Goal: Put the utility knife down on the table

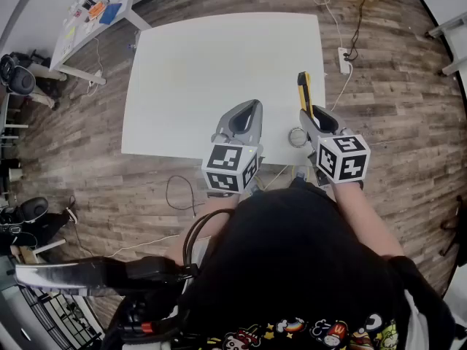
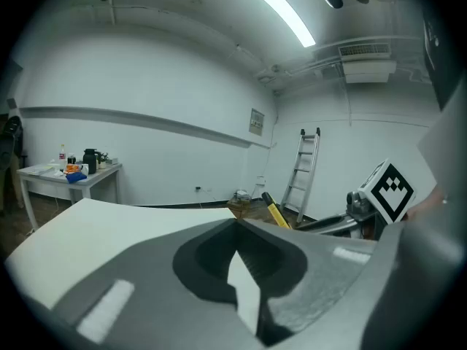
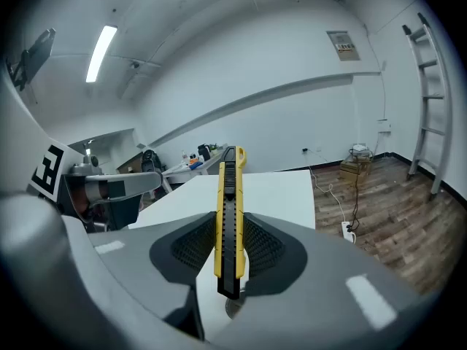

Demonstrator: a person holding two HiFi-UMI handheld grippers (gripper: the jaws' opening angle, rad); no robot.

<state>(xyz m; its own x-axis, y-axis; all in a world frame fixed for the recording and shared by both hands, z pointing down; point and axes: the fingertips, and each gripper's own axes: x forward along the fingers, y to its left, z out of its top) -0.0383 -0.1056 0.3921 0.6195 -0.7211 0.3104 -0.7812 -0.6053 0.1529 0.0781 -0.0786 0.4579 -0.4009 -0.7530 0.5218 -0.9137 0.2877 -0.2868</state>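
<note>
Counter [image 1: 204, 71]: white, standing on a wood floor [image 1: 394, 79].
Right gripper [image 1: 305, 115]: fingers [image 3: 266, 243] clenched on the utility knife [image 3: 228, 195], gripping its rear part (the front sticks out well past them).
Utility knife: yellow and black, held on edge over the counter's near right part, tip pointing away from the person; whether it touches the surface cannot be told.
Left gripper [image 2: 235, 223]: fingers pressed together at the tips, nothing between them, over the counter's near edge beside the right gripper.
Small ring [image 1: 297, 136]: lies on the counter between the two grippers.
</note>
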